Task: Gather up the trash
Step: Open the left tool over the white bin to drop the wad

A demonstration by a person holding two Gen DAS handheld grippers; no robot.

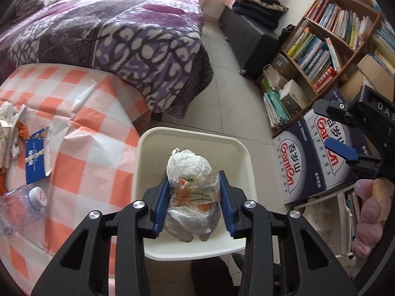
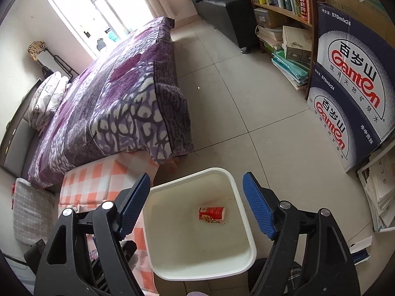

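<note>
My left gripper (image 1: 195,204) is shut on a crumpled white plastic bag (image 1: 191,185) with orange and green print, and holds it over the open white bin (image 1: 148,153) on the floor. My right gripper (image 2: 196,204) is open and empty above the same bin (image 2: 243,222); it also shows at the right of the left wrist view (image 1: 345,133). A red wrapper (image 2: 212,215) lies on the bin's bottom. More trash lies on the checked table (image 1: 81,133): a blue carton (image 1: 37,155), a crushed clear bottle (image 1: 22,207) and crumpled paper (image 1: 7,120).
A bed with a purple blanket (image 1: 123,32) stands behind the table. A bookshelf (image 1: 328,39) and stacked water cartons (image 2: 350,86) line the right wall. Tiled floor (image 2: 246,103) lies between bed and shelf.
</note>
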